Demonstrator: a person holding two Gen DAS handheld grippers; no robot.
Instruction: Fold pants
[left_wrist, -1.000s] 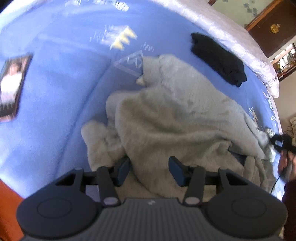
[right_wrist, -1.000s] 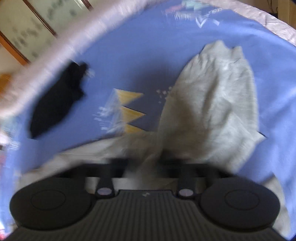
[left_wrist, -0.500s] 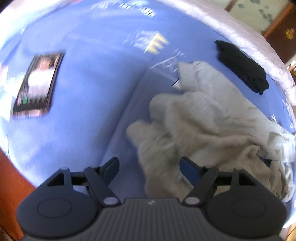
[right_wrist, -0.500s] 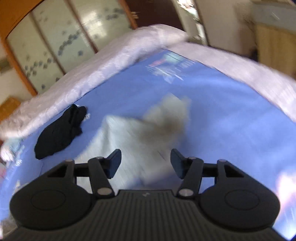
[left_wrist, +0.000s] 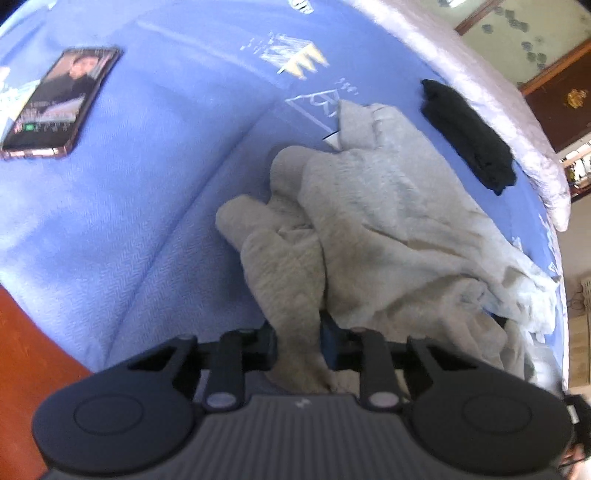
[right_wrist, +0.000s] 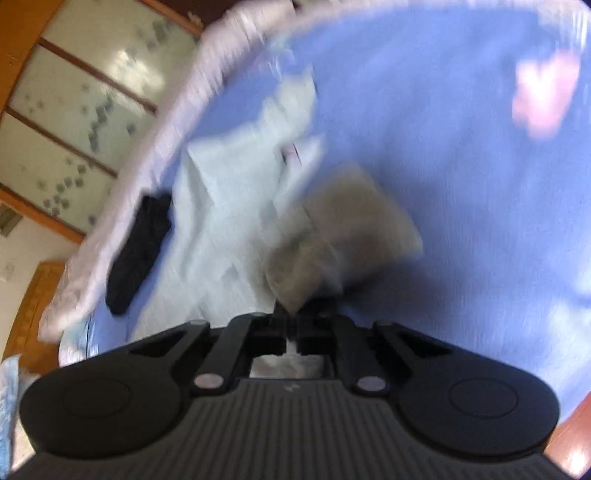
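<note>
Light grey pants (left_wrist: 388, 229) lie crumpled on a blue bedspread (left_wrist: 155, 192). My left gripper (left_wrist: 297, 338) is shut on a bunched fold of the pants at their near edge. In the right wrist view the image is blurred; my right gripper (right_wrist: 291, 328) is shut on another part of the grey pants (right_wrist: 332, 236) and holds that part lifted above the bedspread (right_wrist: 461, 184).
A phone (left_wrist: 61, 103) lies on the bedspread at the far left. A folded black garment (left_wrist: 469, 136) lies near the far edge, also visible in the right wrist view (right_wrist: 140, 247). A white quilt roll (left_wrist: 491, 107) borders the bed. The bed's wooden edge (left_wrist: 33, 350) is at the near left.
Both grippers were open half a second ago and have closed on the pants. The right gripper swings with the cloth in it; the left has moved in onto the near fold.
</note>
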